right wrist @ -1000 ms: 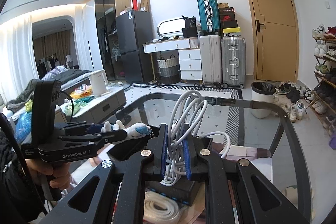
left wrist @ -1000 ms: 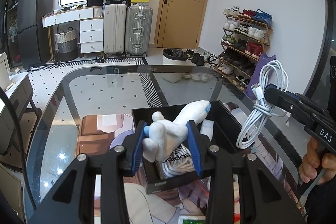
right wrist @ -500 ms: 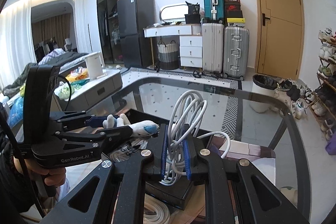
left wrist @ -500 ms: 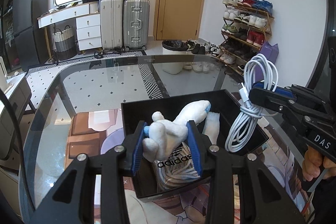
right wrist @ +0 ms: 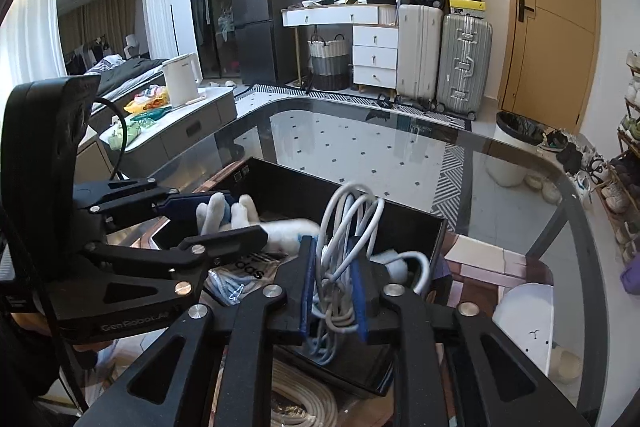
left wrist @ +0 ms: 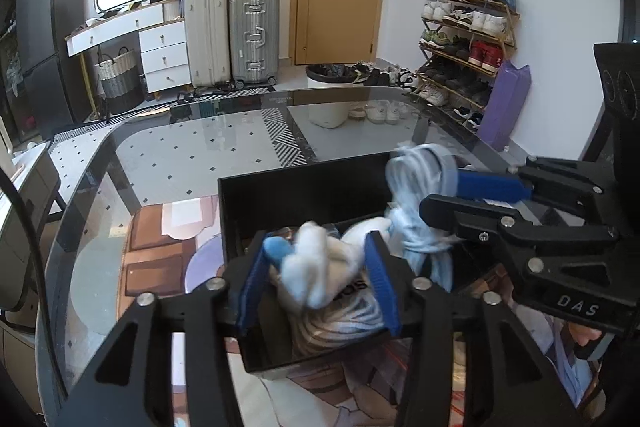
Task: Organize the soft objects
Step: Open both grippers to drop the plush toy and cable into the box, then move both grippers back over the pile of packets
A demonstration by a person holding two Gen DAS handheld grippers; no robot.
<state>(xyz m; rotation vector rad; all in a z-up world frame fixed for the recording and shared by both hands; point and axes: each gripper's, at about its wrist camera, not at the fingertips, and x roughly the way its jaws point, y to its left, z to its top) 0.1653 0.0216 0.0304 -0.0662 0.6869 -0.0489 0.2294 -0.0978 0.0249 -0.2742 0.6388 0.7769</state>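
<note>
A black open box (left wrist: pixel 304 187) (right wrist: pixel 288 187) stands on the glass table. My left gripper (left wrist: pixel 320 279) has opened wide; the white plush toy with blue tips (left wrist: pixel 316 267) (right wrist: pixel 240 215) sits loosely between its pads, low in the box over a white Adidas bag (left wrist: pixel 352 303) (right wrist: pixel 244 267). My right gripper (right wrist: pixel 332 291) is shut on a coiled white cable (right wrist: pixel 344 227) (left wrist: pixel 416 203) and holds it inside the box's right side, beside the toy. The right gripper (left wrist: pixel 448 195) shows at the right of the left wrist view.
The glass table (left wrist: pixel 180 155) has a rounded far edge. A printed mat (left wrist: pixel 160 227) lies under the box. Another coiled white cable (right wrist: pixel 304 403) lies in front of the box. A white object (right wrist: pixel 528 331) sits at the right.
Both grippers have moved down into the box. My left gripper's jaws have spread apart around the plush toy. The cable has dropped lower, blurred by motion.
</note>
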